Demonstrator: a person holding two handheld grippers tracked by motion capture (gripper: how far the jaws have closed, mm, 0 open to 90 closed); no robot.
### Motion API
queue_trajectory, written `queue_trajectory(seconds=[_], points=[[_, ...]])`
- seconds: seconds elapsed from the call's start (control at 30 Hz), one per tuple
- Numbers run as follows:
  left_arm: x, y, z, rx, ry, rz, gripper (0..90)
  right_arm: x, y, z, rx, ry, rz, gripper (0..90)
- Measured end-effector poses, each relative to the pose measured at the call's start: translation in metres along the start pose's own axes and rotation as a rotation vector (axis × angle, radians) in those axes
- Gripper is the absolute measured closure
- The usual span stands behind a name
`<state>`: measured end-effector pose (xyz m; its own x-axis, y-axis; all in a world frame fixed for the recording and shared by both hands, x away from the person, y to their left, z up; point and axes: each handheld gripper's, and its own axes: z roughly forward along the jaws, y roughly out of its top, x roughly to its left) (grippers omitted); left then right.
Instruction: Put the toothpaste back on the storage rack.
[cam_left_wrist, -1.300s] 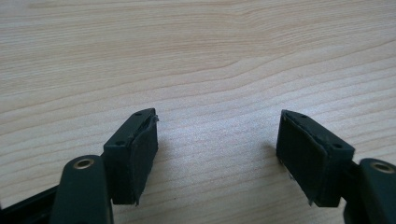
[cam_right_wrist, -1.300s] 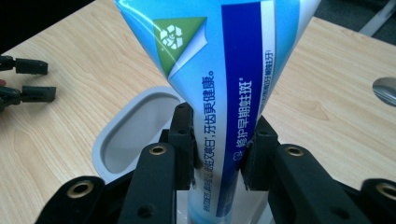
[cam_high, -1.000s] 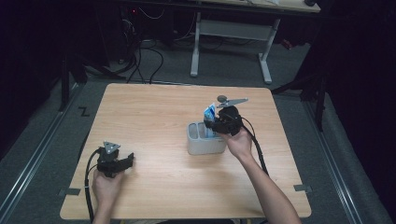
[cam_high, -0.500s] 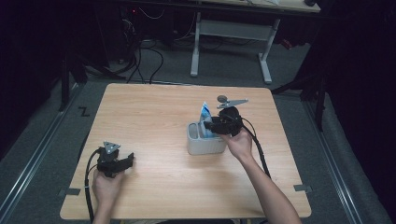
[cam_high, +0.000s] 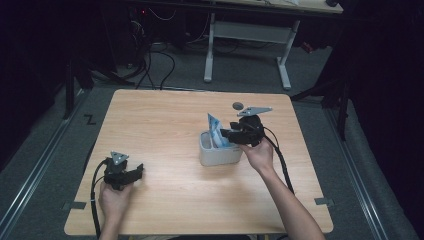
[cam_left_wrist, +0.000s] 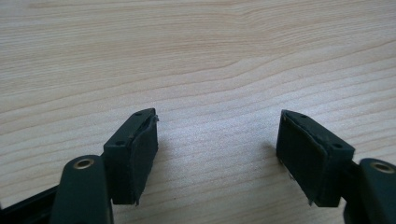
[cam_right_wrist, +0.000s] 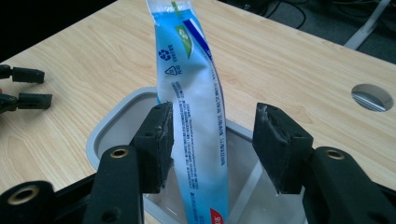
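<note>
A blue and white tube (cam_high: 215, 127) (cam_right_wrist: 196, 116) stands upright in a small grey bin (cam_high: 220, 155) (cam_right_wrist: 107, 130) near the table's middle. My right gripper (cam_high: 227, 134) (cam_right_wrist: 215, 140) hovers at the bin's right rim. Its jaws have just been opening, and the tube stands between them. The left pad (cam_right_wrist: 159, 144) is right beside the tube and the right pad (cam_right_wrist: 275, 149) is well clear of it. My left gripper (cam_high: 139, 172) (cam_left_wrist: 217, 149) rests open near the front left of the wooden table (cam_high: 165, 115), with bare wood between its jaws.
A round cable hole (cam_high: 238, 105) (cam_right_wrist: 371, 97) lies in the tabletop behind the bin. A white desk frame (cam_high: 245, 45) and cables stand on the floor beyond the table's far edge. My left gripper (cam_right_wrist: 28, 88) appears far off in the right gripper view.
The right gripper's jaws have spread apart around the tube. The tube now stands taller and straighter in the bin. The left gripper has not moved.
</note>
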<state>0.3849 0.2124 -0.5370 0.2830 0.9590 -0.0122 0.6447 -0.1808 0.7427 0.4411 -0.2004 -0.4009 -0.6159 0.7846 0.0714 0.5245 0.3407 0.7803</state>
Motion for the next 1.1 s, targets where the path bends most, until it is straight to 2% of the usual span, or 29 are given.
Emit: queue_trajectory(seconds=[0.33,1.1], points=[[0.0,0.0,0.0,0.0,0.0,0.0,29.8,-0.006,-0.003,-0.011,-0.024,0.0,0.009,48.4],[0.0,0.0,0.0,0.0,-0.001,-0.002,30.1,-0.024,-0.021,-0.038,-0.077,-0.051,0.054,47.1]])
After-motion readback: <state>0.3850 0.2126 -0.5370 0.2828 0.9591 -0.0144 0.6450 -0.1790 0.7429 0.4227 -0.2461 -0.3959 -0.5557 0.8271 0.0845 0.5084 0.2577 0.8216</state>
